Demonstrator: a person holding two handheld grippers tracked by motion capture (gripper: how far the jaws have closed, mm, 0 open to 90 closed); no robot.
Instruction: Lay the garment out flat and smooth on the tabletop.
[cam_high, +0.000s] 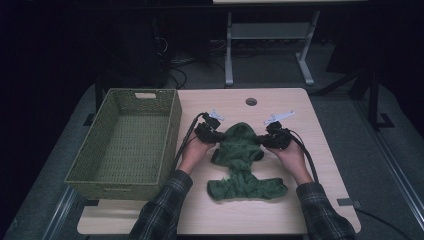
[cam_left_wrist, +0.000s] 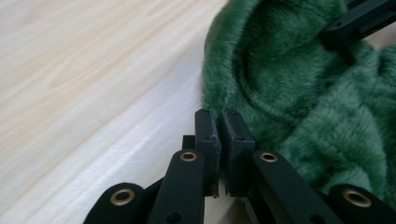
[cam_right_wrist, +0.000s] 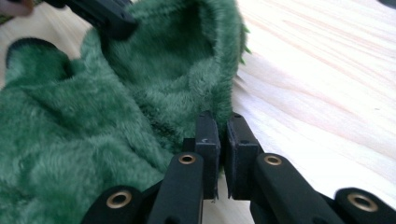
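high view shows a green fleece garment (cam_high: 243, 160) lying near the middle of the table (cam_high: 320, 150), its hood toward the far edge. the left gripper (cam_high: 214, 134) and right gripper (cam_high: 269, 137) each pinch a side edge of the hood, jaws pressed nearly together on the fabric. the step looks like grasping it for a fold or lift; next, both hands should move together, perhaps toward the woven basket (cam_high: 90, 165) at the table's left edge. the fleece is plush, soft and rumpled.
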